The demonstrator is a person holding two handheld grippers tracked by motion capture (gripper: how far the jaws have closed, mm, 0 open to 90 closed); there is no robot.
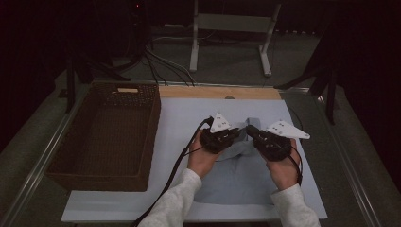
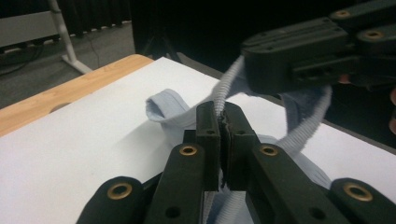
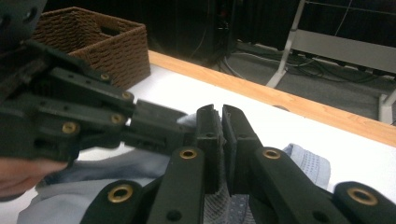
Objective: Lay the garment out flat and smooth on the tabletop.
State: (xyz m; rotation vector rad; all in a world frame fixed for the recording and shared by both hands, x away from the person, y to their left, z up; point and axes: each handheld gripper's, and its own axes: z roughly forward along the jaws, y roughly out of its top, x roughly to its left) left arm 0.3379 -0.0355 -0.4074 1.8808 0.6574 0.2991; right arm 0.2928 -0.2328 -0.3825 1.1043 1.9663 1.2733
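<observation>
A light blue shirt (image 1: 236, 177) lies on the white table cover (image 1: 182, 111), its collar end raised between my two grippers. My left gripper (image 1: 236, 135) is shut on the ribbed collar strip (image 2: 225, 88), which runs up out of its jaws (image 2: 223, 116). My right gripper (image 1: 250, 130) comes in from the other side, tips almost touching the left one's, and is shut on shirt fabric (image 3: 303, 163) at the collar (image 3: 220, 116). In the left gripper view the right gripper (image 2: 299, 60) hangs just above and behind. In the right gripper view the left gripper (image 3: 154, 123) lies close at the left.
A brown wicker basket (image 1: 97, 182) stands along the table's left side, and its wall (image 3: 107, 44) also shows in the right gripper view. A wooden strip (image 1: 217, 92) borders the far edge. Beyond it are a metal stand (image 1: 231, 23) and cables on the floor.
</observation>
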